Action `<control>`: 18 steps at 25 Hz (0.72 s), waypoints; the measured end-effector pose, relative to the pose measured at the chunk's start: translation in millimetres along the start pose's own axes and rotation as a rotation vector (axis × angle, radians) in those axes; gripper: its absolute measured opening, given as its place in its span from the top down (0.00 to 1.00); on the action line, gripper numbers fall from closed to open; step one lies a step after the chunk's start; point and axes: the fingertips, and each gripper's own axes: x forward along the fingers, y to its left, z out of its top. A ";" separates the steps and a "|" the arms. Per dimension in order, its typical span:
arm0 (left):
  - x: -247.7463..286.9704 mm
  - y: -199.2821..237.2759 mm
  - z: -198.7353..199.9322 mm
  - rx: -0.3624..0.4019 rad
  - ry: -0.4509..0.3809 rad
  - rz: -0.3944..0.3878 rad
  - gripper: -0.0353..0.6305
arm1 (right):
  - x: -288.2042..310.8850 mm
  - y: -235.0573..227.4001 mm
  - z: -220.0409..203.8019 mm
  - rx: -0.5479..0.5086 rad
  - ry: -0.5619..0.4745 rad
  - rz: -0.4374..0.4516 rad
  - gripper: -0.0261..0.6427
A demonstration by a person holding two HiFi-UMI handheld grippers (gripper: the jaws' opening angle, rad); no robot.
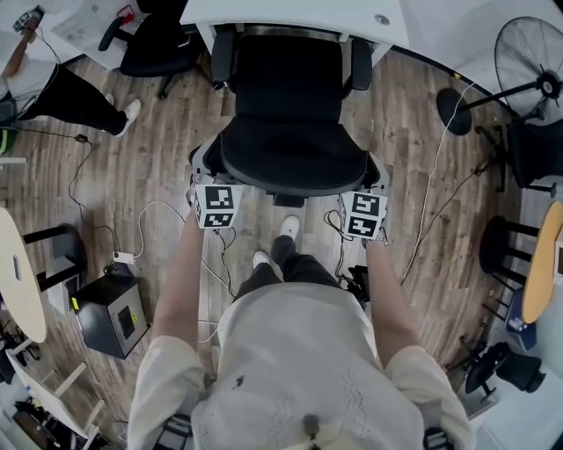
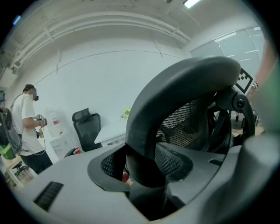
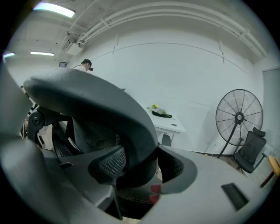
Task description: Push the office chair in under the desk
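With left gripper [image 2: 142,168] and right gripper [image 3: 138,168] clamped wide on the backrest [image 2: 183,83] of the office chair [image 1: 290,105], liable to jam armrests [image 1: 361,63] against desk [image 1: 264,10] if shoved unevenly.

Backrest rim of office chair [image 1: 290,132] sits inside left tongs [image 1: 201,167] and right tongs [image 1: 379,172]. Farther ahead, beyond chair: table [image 1: 290,16]. Well right of right tongs: fan [image 1: 530,54].
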 end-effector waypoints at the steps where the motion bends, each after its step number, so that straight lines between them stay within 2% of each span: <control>1: 1.0 0.1 0.5 -0.001 0.000 0.000 0.62 | 1.0 -0.8 0.5 0.000 0.000 0.000 0.60; 18: 3.2 -2.9 6.0 -0.003 0.002 0.009 0.62 | 1.4 -7.5 6.8 -0.010 -0.005 -0.005 0.60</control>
